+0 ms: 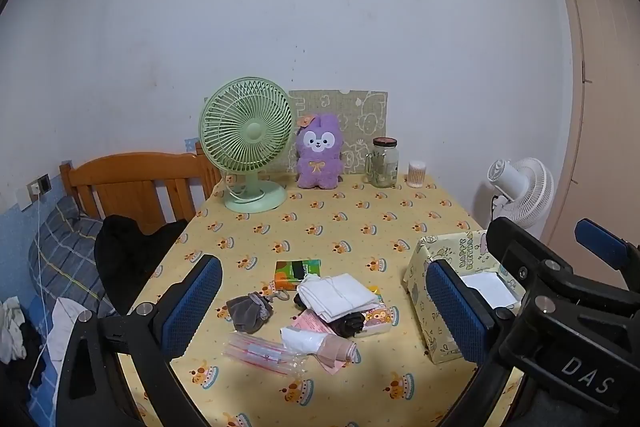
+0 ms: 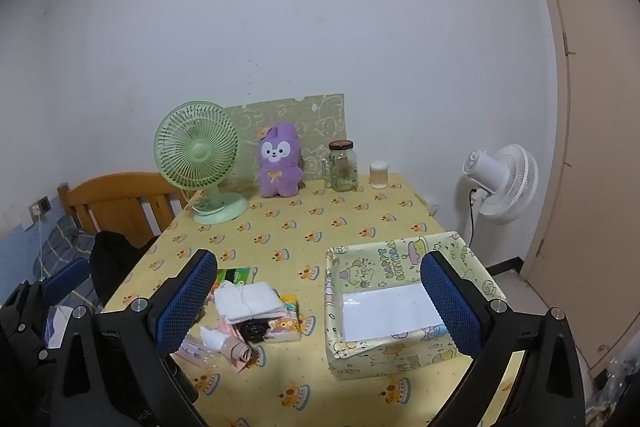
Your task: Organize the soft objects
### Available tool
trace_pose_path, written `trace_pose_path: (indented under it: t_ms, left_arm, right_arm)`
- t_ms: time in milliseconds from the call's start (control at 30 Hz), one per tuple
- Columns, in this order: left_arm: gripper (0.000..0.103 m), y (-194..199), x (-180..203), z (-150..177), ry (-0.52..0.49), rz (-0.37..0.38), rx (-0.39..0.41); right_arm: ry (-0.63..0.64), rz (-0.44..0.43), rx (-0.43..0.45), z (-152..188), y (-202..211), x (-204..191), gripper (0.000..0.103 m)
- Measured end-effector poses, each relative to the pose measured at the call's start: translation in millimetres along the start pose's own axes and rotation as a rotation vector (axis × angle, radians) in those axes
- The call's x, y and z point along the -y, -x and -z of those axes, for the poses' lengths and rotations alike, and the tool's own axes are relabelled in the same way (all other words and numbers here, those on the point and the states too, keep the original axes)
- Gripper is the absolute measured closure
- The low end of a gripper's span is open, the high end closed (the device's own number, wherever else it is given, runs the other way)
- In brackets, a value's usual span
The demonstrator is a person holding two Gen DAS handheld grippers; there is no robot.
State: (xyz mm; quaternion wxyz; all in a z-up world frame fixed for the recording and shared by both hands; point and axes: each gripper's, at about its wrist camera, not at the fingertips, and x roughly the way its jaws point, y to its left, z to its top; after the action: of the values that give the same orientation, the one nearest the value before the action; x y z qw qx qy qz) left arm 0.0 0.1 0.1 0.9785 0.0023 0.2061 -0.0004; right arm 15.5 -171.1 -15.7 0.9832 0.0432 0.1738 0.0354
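Observation:
A small heap of soft things lies near the front of the yellow tablecloth (image 1: 320, 227): a folded white cloth (image 1: 340, 295), a grey pouch (image 1: 248, 311), a rolled pink cloth (image 1: 338, 349) and a black item (image 1: 350, 325). The white cloth (image 2: 246, 301) also shows in the right wrist view. Right of the heap stands an open box in yellow birthday wrapping (image 2: 400, 347), with white paper inside. A purple plush (image 1: 319, 155) sits upright at the back. My left gripper (image 1: 322, 265) hangs open above the heap. My right gripper (image 2: 320, 259) is open between heap and box. Neither holds anything.
A green desk fan (image 1: 250, 143), a glass jar (image 1: 382, 163) and a cotton swab tub (image 1: 416, 174) stand along the back edge. A tissue pack (image 1: 296, 269) and a clear zip bag (image 1: 260, 351) lie by the heap. A wooden bed (image 1: 136, 183) is on the left, a white floor fan (image 1: 520, 191) on the right.

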Motion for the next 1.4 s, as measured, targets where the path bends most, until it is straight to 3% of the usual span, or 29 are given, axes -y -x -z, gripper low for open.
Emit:
trace_pose_path:
  t_ms: [1400]
  left_arm:
    - [0.001,0.6,5.1,-6.6,-0.010,-0.006,0.004]
  right_arm:
    - [0.001,0.010,0.004,-2.0,4.1,2.7,0.001]
